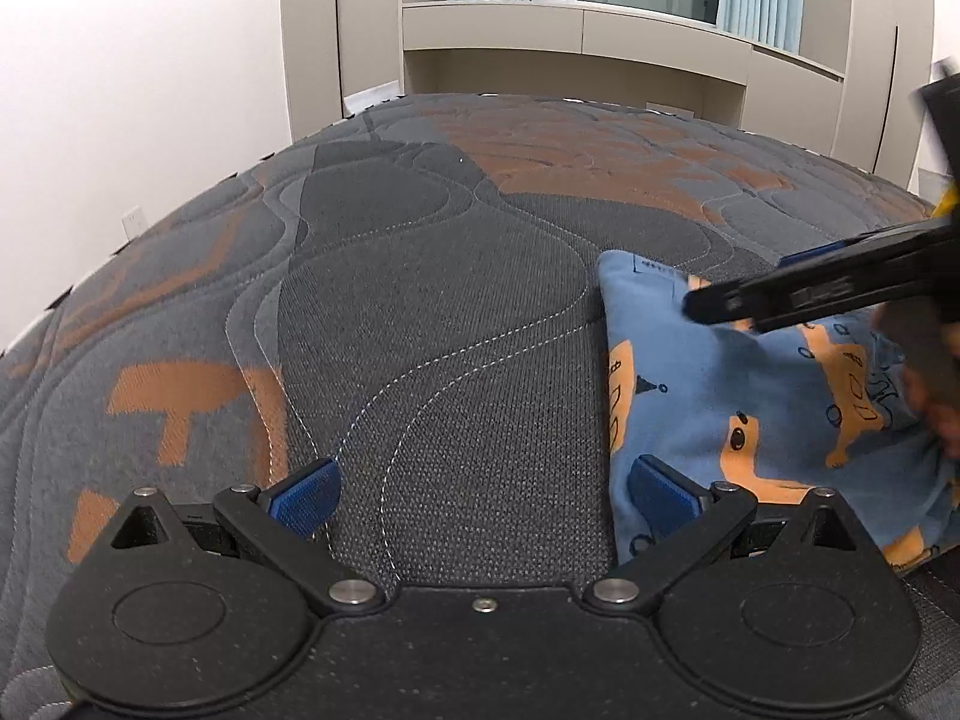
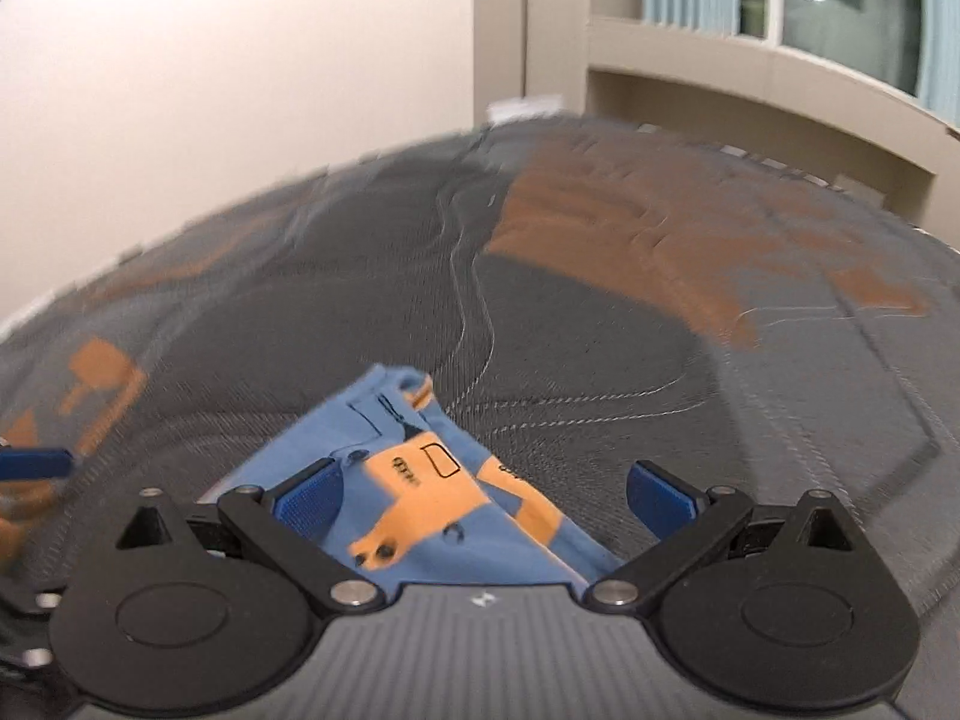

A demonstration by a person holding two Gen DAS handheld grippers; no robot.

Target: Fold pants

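The pants, blue with orange prints, are lying folded on the grey and orange mattress, near its front edge. The left gripper is hovering with its jaws spread wide, gripping nothing; its right pad is sitting over the pants' left edge. The right gripper is also gaping, empty, above the pants. In the left view it is reaching across the cloth from the right.

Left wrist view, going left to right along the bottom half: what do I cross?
Left gripper's left finger pad → bare grey mattress → edge of the blue pants → its right finger pad over the cloth → right gripper reaching in from the right edge.
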